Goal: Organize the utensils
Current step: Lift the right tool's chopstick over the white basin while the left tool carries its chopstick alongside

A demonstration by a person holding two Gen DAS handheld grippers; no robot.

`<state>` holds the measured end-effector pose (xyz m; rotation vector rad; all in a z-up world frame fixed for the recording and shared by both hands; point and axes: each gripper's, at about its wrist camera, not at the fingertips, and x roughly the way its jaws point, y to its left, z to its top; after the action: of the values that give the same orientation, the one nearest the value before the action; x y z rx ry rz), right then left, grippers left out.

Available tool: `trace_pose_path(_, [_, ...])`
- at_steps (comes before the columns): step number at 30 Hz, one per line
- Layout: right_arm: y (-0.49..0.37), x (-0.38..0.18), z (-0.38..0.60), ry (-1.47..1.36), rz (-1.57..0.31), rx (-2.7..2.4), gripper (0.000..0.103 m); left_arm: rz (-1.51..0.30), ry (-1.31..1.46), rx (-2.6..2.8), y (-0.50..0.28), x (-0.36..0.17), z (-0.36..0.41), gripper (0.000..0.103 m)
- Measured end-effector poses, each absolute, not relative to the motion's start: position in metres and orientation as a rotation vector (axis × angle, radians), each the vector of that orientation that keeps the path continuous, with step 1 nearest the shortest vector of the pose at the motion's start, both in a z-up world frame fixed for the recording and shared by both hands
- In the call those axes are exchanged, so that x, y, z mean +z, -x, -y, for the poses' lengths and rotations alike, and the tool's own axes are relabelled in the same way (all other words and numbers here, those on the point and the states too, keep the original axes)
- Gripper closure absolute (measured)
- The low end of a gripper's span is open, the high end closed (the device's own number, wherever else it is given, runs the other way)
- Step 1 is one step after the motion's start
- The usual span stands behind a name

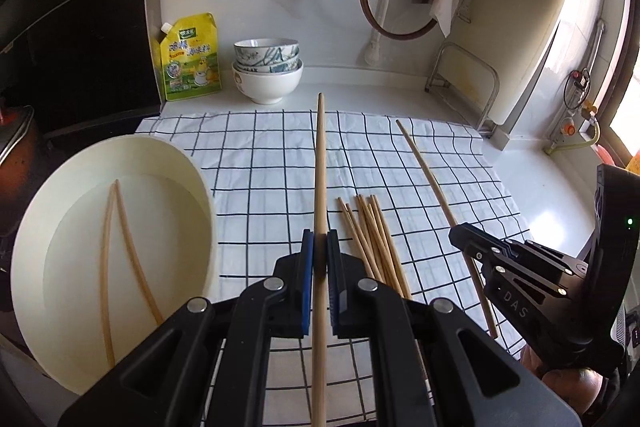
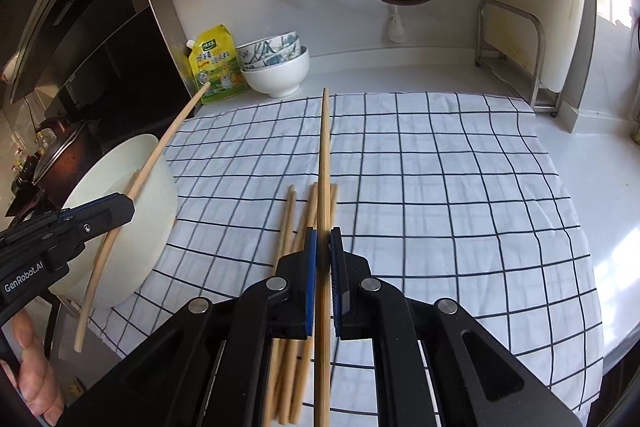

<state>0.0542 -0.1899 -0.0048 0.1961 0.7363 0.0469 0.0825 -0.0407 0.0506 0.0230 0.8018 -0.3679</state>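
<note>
My left gripper [image 1: 320,247] is shut on a long wooden chopstick [image 1: 320,163] that points away over the checked cloth [image 1: 272,155]. My right gripper [image 2: 323,243] is shut on a second wooden chopstick [image 2: 325,155], held above the cloth [image 2: 440,187]. In the left wrist view the right gripper [image 1: 460,233] shows at the right with its chopstick [image 1: 424,171]. In the right wrist view the left gripper [image 2: 126,203] shows at the left with its chopstick [image 2: 160,147]. Several loose chopsticks [image 1: 368,239] lie in a bundle on the cloth. Two more chopsticks [image 1: 116,247] lie in the cream basin [image 1: 192,163].
Stacked bowls [image 1: 267,69] and a yellow pouch [image 1: 190,57] stand at the back by the wall. A metal rack [image 1: 464,75] stands at the back right. A dark pot [image 2: 60,143] and stove lie left of the basin [image 2: 156,203]. A hand [image 2: 36,379] holds the left gripper.
</note>
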Motion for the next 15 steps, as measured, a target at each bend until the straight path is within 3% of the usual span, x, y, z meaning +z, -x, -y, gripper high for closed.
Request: trace_pose_path(15, [-0.108,0.021,0.047,-0.106,-0.724,0.304,0.096,-0.753,0.085,-0.159,-0.099,0.056,-0.096,0.096])
